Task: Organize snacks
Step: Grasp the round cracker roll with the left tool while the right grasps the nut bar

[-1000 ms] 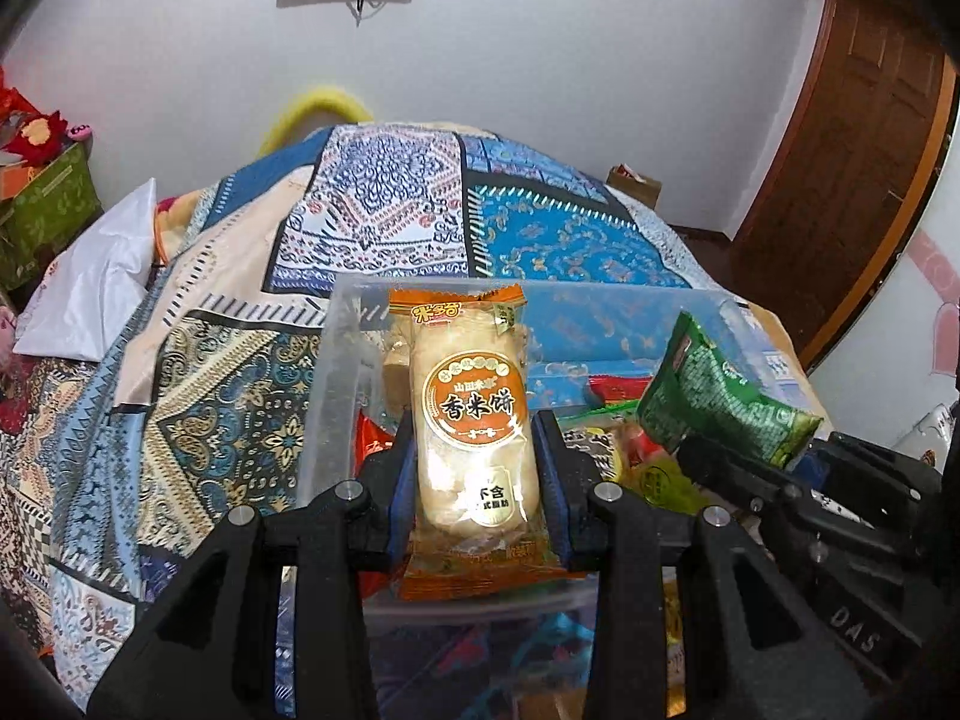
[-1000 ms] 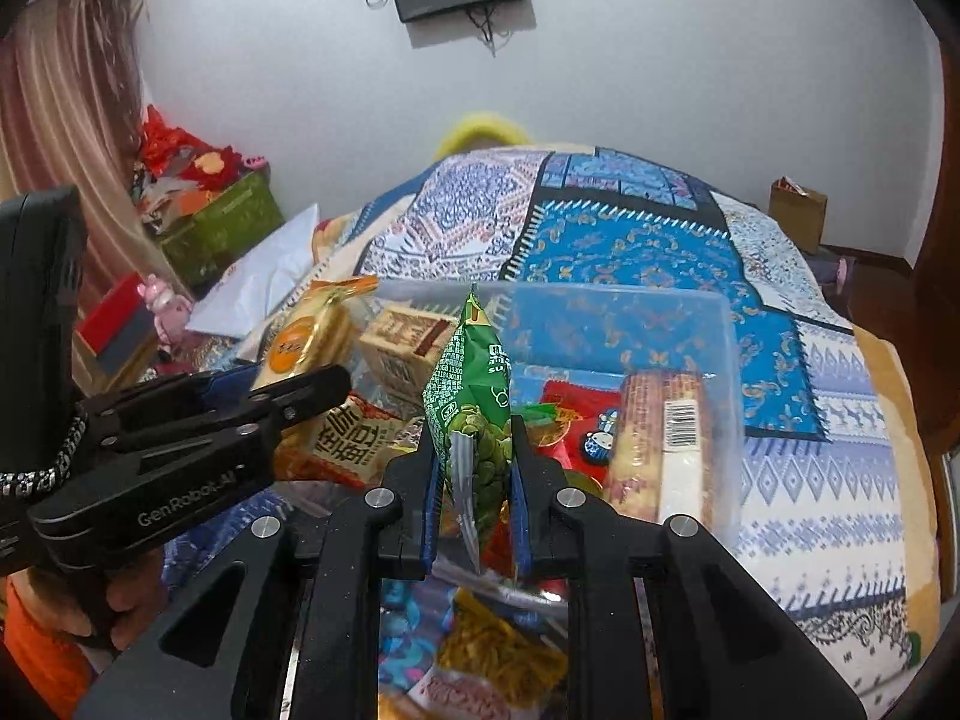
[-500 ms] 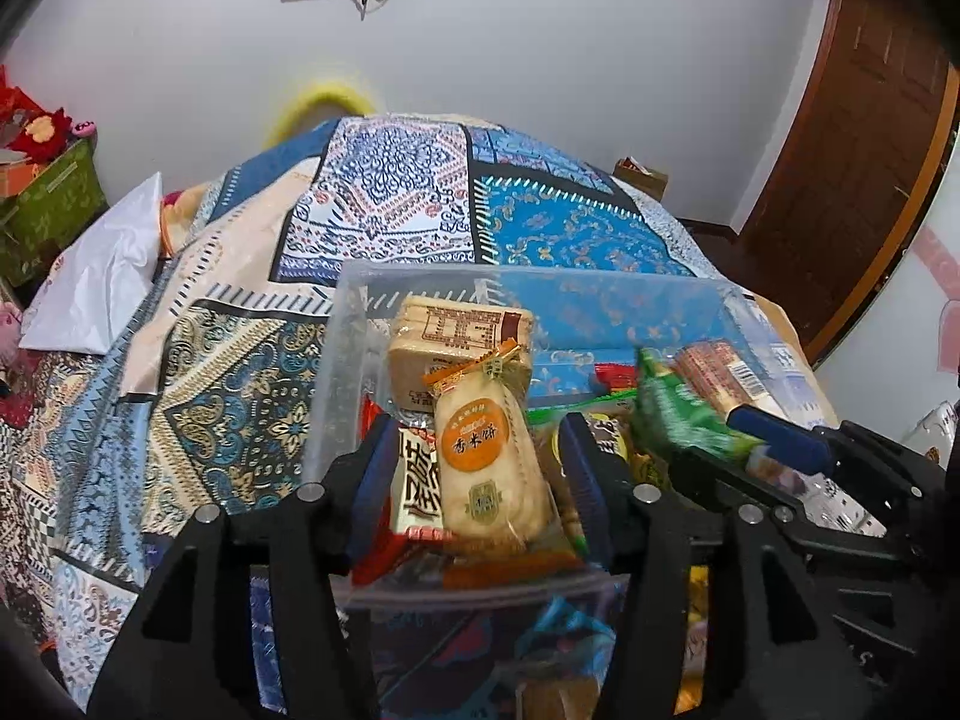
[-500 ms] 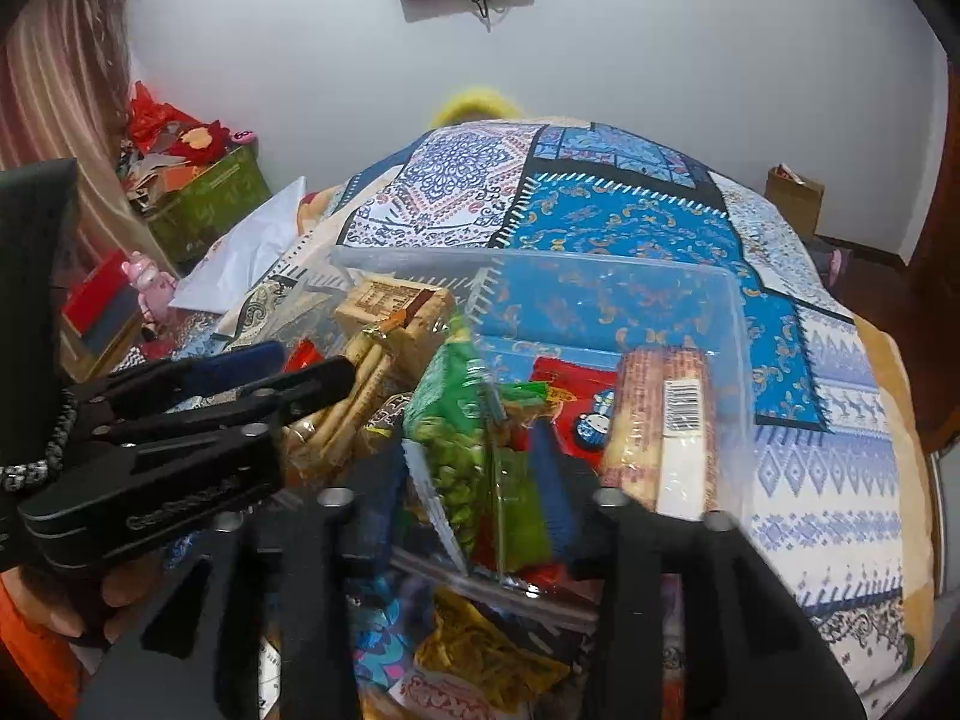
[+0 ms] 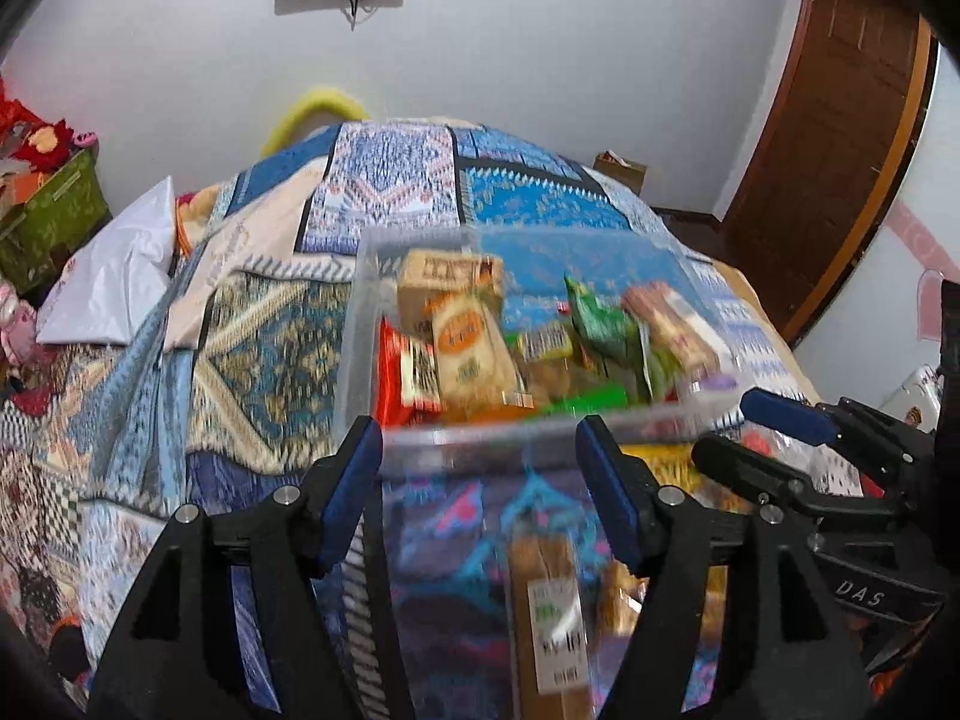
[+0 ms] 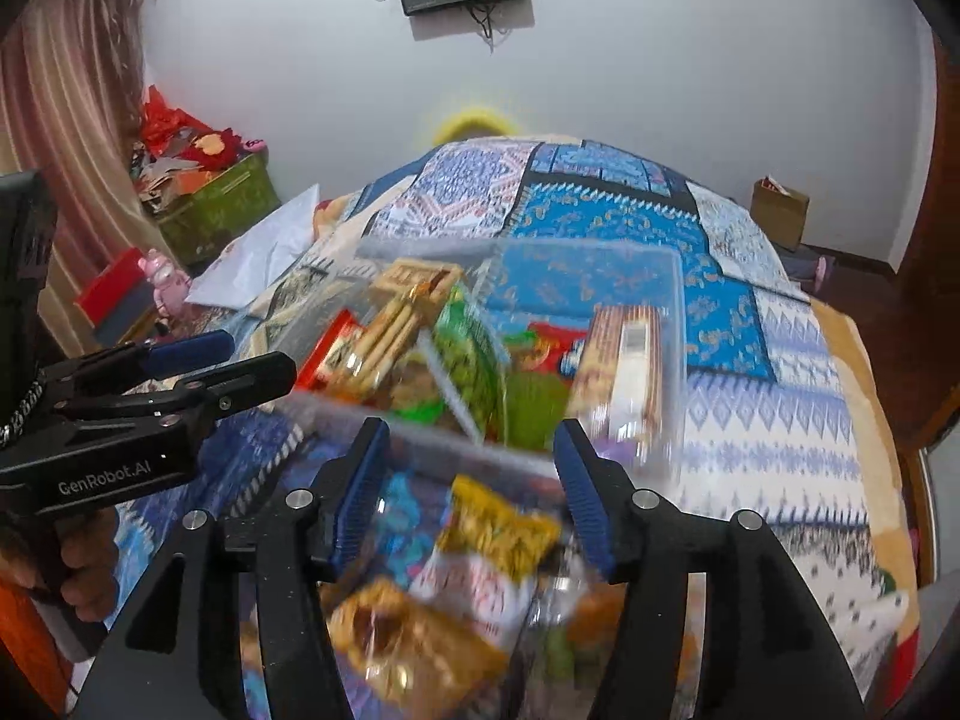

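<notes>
Hovering side by side before the clear bin (image 5: 360, 324), left gripper (image 5: 480, 480) and right gripper (image 6: 471, 480) spread their fingers wide, empty.

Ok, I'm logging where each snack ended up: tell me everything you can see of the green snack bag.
The green snack bag is a glossy plastic pouch with a patterned green front and a pale sealed edge. It stands tilted inside the clear plastic bin, wedged among other packets, with a biscuit pack beside it. No gripper touches it. Motion blur hides its print.
</notes>
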